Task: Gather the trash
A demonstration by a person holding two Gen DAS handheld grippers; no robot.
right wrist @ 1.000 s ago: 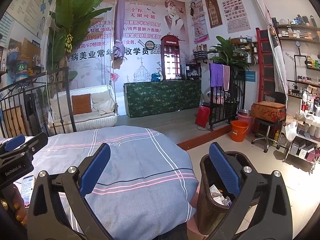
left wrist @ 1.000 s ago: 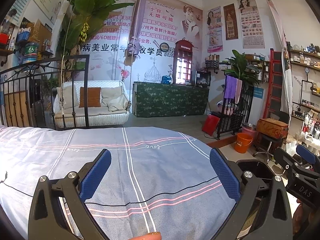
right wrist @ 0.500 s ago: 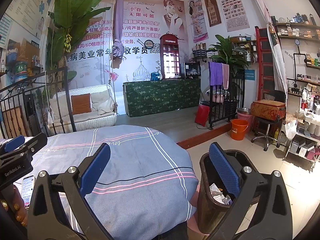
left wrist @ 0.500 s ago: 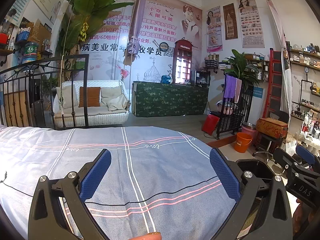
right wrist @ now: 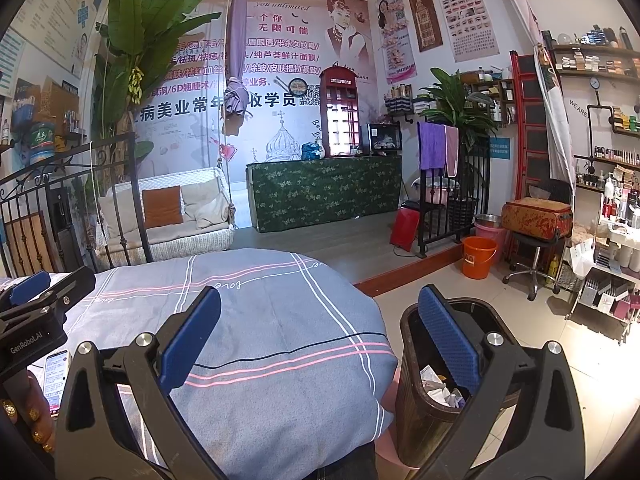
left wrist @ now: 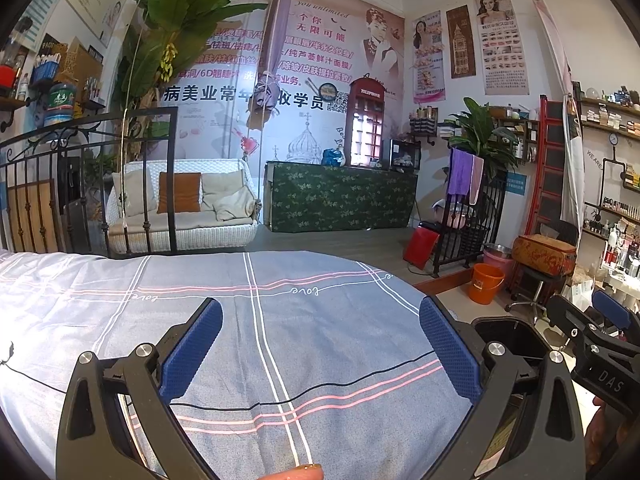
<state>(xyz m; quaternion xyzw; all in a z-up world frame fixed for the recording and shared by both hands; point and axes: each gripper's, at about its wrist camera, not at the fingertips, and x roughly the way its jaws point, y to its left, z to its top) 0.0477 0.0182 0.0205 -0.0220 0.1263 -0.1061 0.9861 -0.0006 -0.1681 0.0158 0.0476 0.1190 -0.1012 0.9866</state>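
**Both claws empty above the blue cloth**

The right view alone looks into the dark trash bin (right wrist: 420, 384) at 4 o'clock, beside the cloth-covered surface (right wrist: 280, 320): crumpled paper scraps (right wrist: 438, 386) lie inside. The left claw (left wrist: 320, 354) and right claw (right wrist: 320, 344) are both spread wide, gripping nothing.

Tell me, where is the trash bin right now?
In the right wrist view the dark trash bin stands on the floor at lower right, just past the edge of the blue striped cloth, behind one finger of the open right claw.
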